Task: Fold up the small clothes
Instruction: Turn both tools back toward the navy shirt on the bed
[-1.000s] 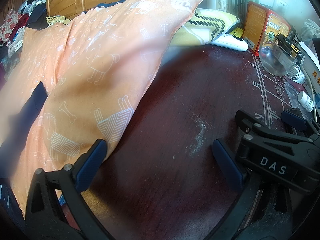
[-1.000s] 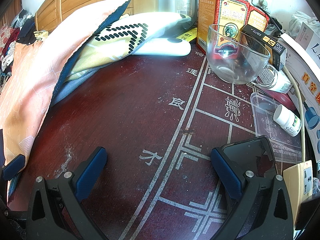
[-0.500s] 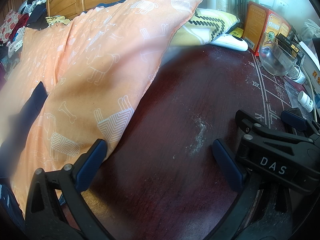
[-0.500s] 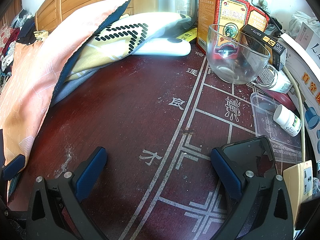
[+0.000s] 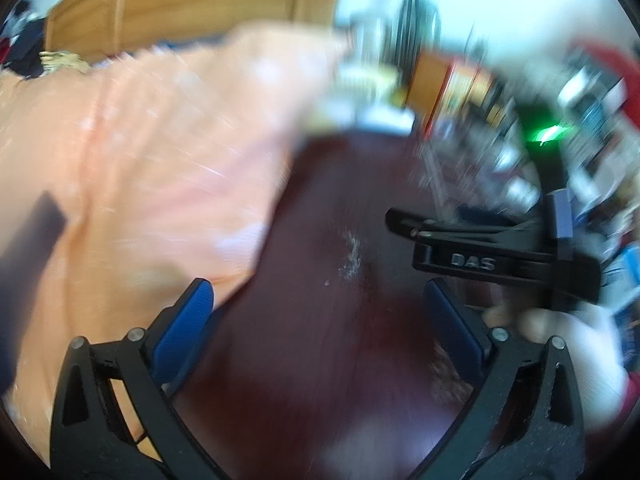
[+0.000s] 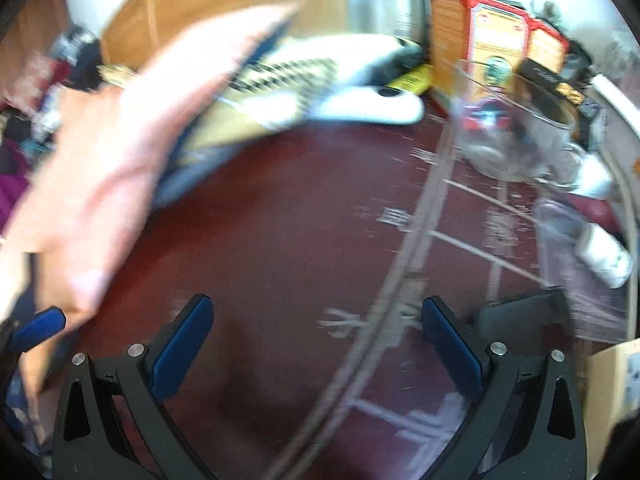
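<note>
Both views are blurred by motion. An orange patterned pillow [image 5: 152,168] fills the left of the left wrist view and overlaps a dark red table [image 5: 320,320]. My left gripper [image 5: 318,340] is open above the table, its left blue pad at the pillow's edge, nothing between the fingers. My right gripper [image 6: 316,344] is open over the table [image 6: 280,240] with nothing held. In the left wrist view the right gripper's black body [image 5: 500,256] sits at the right, a hand [image 5: 560,344] below it. No small garment is clearly visible.
A wooden headboard [image 6: 208,4] stands at the back. A yellow-and-white cushion [image 6: 288,80], a white remote [image 6: 372,106], a glass cup [image 6: 516,120], red boxes [image 6: 496,36], a white bottle [image 6: 608,256] and a dark phone [image 6: 524,316] crowd the table's far and right sides.
Both grippers, still before, are now moving and have risen away from the table; the views are blurred. The right gripper's body sits higher in the left wrist view, with a hand now visible.
</note>
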A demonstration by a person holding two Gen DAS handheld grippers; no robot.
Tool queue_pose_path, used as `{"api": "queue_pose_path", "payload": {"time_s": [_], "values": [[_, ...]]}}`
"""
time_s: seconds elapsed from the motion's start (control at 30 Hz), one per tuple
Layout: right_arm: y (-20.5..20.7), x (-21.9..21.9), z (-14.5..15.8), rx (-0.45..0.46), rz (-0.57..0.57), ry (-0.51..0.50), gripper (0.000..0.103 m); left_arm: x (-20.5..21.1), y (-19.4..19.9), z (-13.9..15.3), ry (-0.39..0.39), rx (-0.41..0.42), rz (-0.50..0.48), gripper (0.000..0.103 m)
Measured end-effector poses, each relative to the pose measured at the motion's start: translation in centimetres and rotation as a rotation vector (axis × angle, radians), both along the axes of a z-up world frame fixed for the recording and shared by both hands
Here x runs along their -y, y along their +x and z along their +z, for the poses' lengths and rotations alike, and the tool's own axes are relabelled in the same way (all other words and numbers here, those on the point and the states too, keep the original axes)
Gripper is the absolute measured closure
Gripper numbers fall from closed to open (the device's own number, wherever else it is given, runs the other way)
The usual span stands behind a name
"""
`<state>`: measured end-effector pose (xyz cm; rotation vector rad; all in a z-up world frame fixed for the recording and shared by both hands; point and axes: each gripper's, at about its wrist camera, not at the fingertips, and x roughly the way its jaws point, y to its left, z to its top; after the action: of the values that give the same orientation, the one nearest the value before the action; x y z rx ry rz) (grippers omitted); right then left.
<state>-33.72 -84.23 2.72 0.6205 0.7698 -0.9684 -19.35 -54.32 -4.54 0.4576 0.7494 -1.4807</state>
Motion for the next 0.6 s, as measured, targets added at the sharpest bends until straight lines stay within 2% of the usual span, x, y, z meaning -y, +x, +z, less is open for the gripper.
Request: {"api": "queue_pose_path", "payload": {"time_s": [0.07, 0.23, 0.3, 0.33, 0.37, 0.43, 0.5, 0.6], "values": [[0.4, -1.5, 1.9, 0.043, 0.045, -0.052, 0.000, -4.4, 2.2, 3.2, -0.096, -0.022, 0.048, 0.000], [2.9, -7.9, 9.9, 0.198, 0.252, -0.202, 0.000, -17.3, 7.5, 12.8, -0.319, 0.039, 0.269, 0.000], [4.0, -10.7, 13.6, 0.293, 0.345, -0.266, 0.000, -23.5, 9.0, 17.3, -0.416, 0.088, 0.375, 0.000], [4.2, -12.5, 15.9, 0.370, 0.403, -0.306, 0.000, -25.8, 9.5, 18.9, -0.453, 0.107, 0.413, 0.000], [4.4, -14.0, 17.7, 0.440, 0.448, -0.341, 0.000, -29.7, 9.6, 21.3, -0.514, 0.140, 0.473, 0.000], [4.3, -17.7, 21.8, 0.581, 0.535, -0.435, 0.000, -34.3, 9.7, 24.1, -0.594, 0.171, 0.547, 0.000], [4.6, -20.6, 25.4, 0.701, 0.647, -0.458, 0.000, -39.9, 9.0, 27.5, -0.699, 0.184, 0.606, 0.000], [5.2, -25.5, 29.8, 0.757, 0.753, -0.539, 0.000, -46.5, 6.8, 31.4, -0.824, 0.220, 0.658, 0.000]]}}
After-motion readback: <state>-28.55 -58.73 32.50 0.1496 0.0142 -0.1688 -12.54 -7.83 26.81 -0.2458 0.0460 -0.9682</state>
